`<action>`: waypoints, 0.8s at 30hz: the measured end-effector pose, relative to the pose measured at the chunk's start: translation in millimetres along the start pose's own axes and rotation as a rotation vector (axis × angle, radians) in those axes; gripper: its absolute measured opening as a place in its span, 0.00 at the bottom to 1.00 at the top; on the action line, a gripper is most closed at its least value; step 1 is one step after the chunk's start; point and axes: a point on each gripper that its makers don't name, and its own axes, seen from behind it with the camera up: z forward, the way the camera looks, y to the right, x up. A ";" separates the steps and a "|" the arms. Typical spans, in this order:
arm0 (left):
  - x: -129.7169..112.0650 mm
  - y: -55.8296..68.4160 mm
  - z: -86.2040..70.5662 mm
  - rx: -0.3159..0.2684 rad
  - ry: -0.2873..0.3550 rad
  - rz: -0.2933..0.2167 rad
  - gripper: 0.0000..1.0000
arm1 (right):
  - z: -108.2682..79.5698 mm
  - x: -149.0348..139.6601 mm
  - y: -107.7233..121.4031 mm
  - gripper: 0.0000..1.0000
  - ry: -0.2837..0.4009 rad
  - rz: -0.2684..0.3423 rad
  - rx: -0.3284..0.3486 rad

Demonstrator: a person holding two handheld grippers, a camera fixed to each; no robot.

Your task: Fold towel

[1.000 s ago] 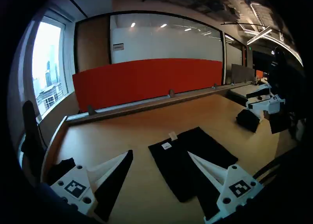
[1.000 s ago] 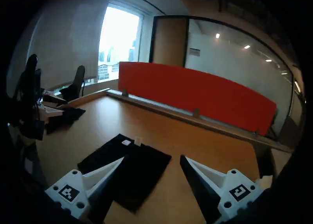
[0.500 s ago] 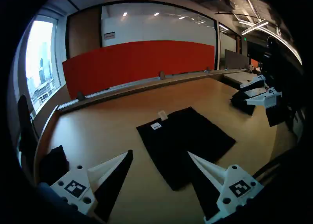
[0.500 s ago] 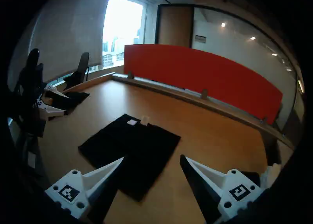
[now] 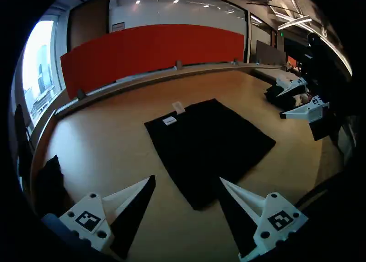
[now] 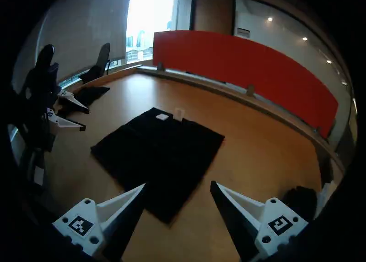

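Black terry is what the towel (image 5: 208, 147) appears to be. It lies flat and spread on the wooden table (image 5: 105, 138), with its small white tags (image 5: 169, 120) on the far edge, toward the red partition (image 5: 151, 51). The left gripper (image 5: 186, 179) hovers above the table at the near side, fingers spread wide and holding nothing. The right gripper (image 6: 177, 185) is likewise spread and empty. In the left gripper view the cloth lies ahead and a little to the right. In the right gripper view it lies ahead and a little to the left, so the towel sits between the two tools, with the left one off its left side and the right one off its right. It is turned corner-on to both, and its nearest corner points back into the gap between each pair of fingers. It looks close to square, so I cannot tell which way its long axis runs. Neither gripper seems clearly nearer. The fold probably begins with both dropping to the near edges on either side of that corner. A dark bundle (image 6: 89, 95) rests far off to the left, near the window (image 6: 146, 24).
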 end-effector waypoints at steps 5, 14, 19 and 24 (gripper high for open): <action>-16.4 4.1 12.6 -0.019 -0.042 0.002 0.92 | 11.1 -18.3 -6.1 1.00 -0.036 -0.007 0.017; -44.3 12.9 28.0 -0.048 -0.111 0.007 0.92 | 26.0 -50.1 -14.9 1.00 -0.099 -0.014 0.043; -54.2 17.4 33.8 -0.069 -0.150 0.014 0.92 | 32.3 -65.2 -15.4 1.00 -0.134 -0.006 0.052; -60.3 18.9 40.4 -0.078 -0.183 0.017 0.92 | 36.8 -75.6 -15.3 0.99 -0.159 0.001 0.063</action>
